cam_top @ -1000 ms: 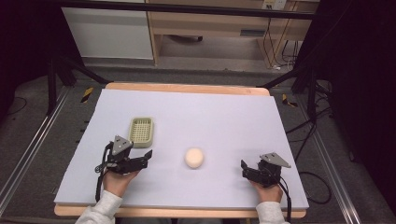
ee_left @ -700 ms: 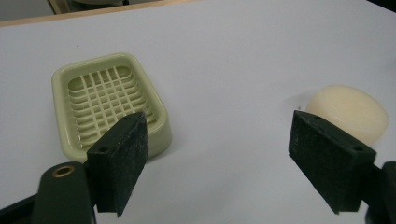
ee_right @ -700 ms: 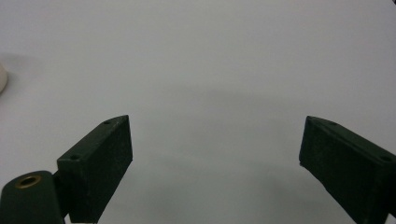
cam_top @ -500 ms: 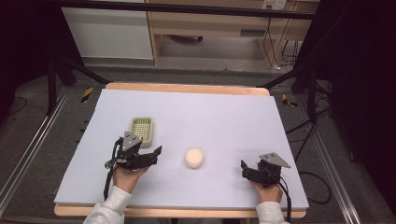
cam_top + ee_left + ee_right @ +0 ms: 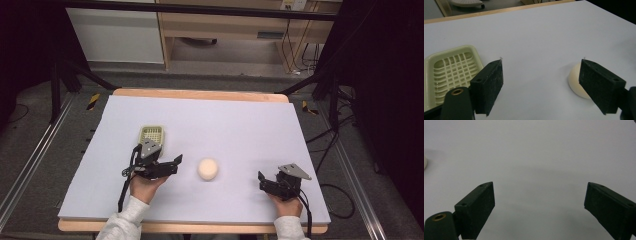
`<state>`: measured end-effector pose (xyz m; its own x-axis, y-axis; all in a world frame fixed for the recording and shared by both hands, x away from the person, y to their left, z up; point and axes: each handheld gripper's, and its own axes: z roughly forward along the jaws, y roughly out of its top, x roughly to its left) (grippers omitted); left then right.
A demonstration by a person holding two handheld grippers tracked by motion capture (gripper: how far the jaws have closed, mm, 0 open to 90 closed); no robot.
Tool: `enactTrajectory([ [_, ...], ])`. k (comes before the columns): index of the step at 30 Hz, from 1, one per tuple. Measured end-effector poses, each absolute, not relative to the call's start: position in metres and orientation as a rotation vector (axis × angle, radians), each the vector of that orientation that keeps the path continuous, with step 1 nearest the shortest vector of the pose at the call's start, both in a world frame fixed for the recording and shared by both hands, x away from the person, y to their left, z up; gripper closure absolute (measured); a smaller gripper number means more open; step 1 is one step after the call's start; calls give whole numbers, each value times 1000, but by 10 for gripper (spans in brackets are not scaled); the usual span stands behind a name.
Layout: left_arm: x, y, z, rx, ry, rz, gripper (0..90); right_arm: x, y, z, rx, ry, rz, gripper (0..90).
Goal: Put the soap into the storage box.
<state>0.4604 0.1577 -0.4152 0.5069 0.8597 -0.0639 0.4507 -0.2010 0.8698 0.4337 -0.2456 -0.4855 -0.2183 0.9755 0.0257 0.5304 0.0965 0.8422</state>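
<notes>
A round cream lump [image 5: 208,169] lies on the white table top near the middle front. My left gripper [image 5: 176,165] hovers just left of it, open and holding nothing. In the left gripper view the lump [image 5: 575,80] sits partly behind the right-hand jaw, outside the gap of the gripper [image 5: 541,75]. A pale green slotted tray [image 5: 151,135] stands just behind the left hand and appears as the tray [image 5: 449,71] at that view's left. My right gripper [image 5: 261,181] rests near the front right, open and apart from the lump. Bare table lies between the jaws of the right gripper [image 5: 539,195].
The white table top [image 5: 240,125] has a wooden edge at back and front. Black frame legs and cables stand on the floor at both sides. A sliver of the lump [image 5: 425,162] touches the left edge of the right gripper view.
My left gripper has moved right and a little forward, from the table's left part to beside the tray, closer to the lump. The right gripper has stayed put.
</notes>
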Motion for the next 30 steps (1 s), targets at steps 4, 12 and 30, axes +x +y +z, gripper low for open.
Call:
enactTrajectory([
  [4, 461, 155, -416, 1838, 1089, 550, 193, 434, -245, -486, 1468, 1817, 1016, 98],
  [12, 461, 144, -415, 1836, 1070, 550, 189, 433, -246, -486, 1472, 1813, 1021, 88],
  [30, 459, 114, -414, 1876, 1024, 536, 189, 433, -245, -486, 1466, 1815, 1010, 87],
])
